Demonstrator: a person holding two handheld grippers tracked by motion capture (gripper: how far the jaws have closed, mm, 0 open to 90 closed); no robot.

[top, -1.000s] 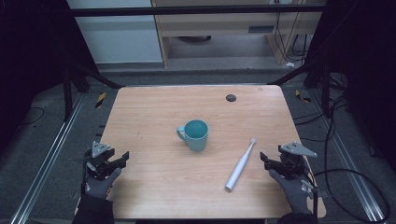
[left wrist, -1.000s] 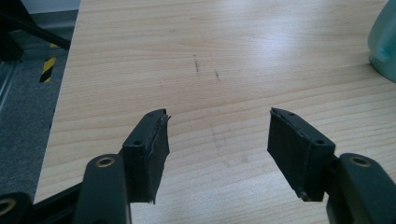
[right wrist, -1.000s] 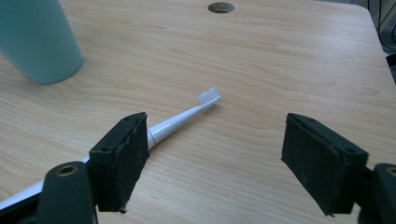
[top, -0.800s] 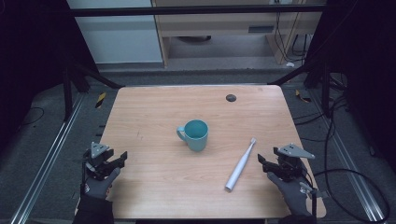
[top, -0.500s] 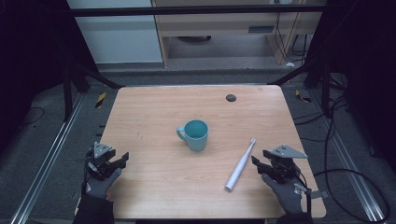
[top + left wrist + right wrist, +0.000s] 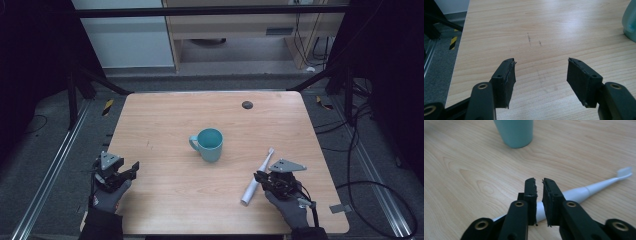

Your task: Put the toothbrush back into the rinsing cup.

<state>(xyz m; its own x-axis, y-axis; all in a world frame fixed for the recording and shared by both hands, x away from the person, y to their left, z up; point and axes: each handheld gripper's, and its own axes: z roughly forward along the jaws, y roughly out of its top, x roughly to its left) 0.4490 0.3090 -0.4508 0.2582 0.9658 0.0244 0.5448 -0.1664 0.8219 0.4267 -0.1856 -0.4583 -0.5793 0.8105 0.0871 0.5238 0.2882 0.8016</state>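
Right gripper over toothbrush; left gripper idle.

Right gripper view showed what the high view could not: jaws had just been closing to a narrow slit, above the white handle, gripping nothing. Left jaws gaped over bare table. Teal mug stood mid-table, apart from both.

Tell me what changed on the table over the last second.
The right claw slid in from the table's right edge to the white toothbrush, its jaws just closing to a narrow gap above the handle, with nothing visibly gripped. The toothbrush, the teal mug and the open left claw stayed put.
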